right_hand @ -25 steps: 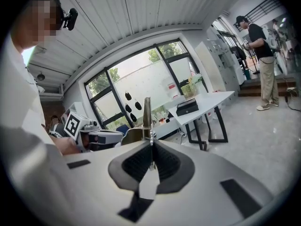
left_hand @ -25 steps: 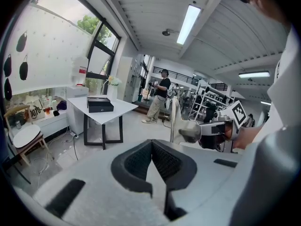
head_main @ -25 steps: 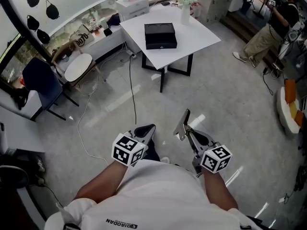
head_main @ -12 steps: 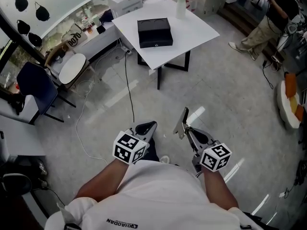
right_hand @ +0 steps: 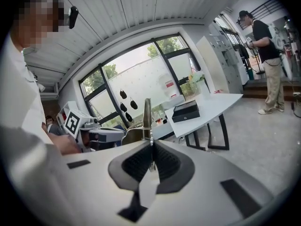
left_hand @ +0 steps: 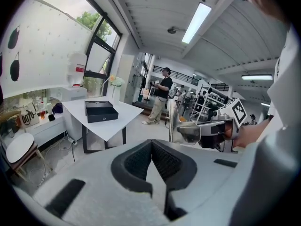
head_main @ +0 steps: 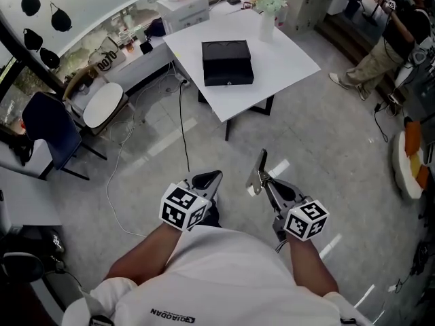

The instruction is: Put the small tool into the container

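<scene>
A black box-shaped container [head_main: 228, 62] lies on a white table [head_main: 289, 49] far ahead across the floor; it also shows as the black container [left_hand: 99, 111] and the black container [right_hand: 186, 111] in the gripper views. My right gripper [head_main: 266, 186] is shut on a small metal tool [head_main: 259, 171], whose thin blade stands upright out of the jaws. The tool [right_hand: 147, 114] rises between the pads of the right gripper [right_hand: 151, 152]. My left gripper [head_main: 209, 180] is held close to my body, its jaws shut with nothing between them. From the left gripper [left_hand: 151, 147] the tool [left_hand: 173, 122] appears to the right.
A vase of flowers [head_main: 267, 12] stands at the table's far corner, white boxes [head_main: 182, 7] behind it. A dark blue chair [head_main: 51, 124], a round white stool [head_main: 103, 102] and a floor cable [head_main: 184, 131] lie to the left. A person [head_main: 384, 43] stands at far right.
The head view has swung a little, so the table and container sit slightly differently in the frame. Both grippers keep the same pose before my body, the tool still held.
</scene>
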Demonstrator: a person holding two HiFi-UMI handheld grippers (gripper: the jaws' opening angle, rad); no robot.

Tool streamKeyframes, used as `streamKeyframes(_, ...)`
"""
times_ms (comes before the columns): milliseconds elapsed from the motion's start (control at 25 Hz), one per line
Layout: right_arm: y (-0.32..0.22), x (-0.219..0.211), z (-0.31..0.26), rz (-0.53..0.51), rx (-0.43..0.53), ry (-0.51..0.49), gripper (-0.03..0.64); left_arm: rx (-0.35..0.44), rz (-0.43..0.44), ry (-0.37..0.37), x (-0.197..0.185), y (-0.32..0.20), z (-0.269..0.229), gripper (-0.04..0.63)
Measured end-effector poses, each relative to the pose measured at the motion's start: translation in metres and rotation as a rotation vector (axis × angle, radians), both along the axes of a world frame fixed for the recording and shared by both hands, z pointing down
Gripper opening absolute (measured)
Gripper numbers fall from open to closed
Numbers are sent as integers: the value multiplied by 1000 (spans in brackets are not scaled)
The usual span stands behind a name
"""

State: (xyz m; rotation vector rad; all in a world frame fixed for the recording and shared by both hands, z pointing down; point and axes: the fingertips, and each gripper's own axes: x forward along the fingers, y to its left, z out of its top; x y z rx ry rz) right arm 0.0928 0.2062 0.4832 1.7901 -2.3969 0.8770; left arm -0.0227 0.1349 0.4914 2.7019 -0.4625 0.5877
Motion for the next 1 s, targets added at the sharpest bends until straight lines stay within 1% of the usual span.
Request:
streamKeyframes(200,-58,3,-11,5,9,18,12,32,14,15,5,-62,-15,9)
streamKeyframes(480,-133,1,-10,32,-3,47,12,35,41,36,1,-138,-17,8)
streamKeyframes(680,-176,-4,-12,44,1,67,12,39,58,50,-2,-183,-15,9)
streamKeyframes(800,-194,-7,-9,54,-8,68,12,31,65,47,-3,-204,-10,9)
streamKeyframes(1000,-209,-7,-3,57,-33,72,12,0,75,44,-3,-217,-1,9)
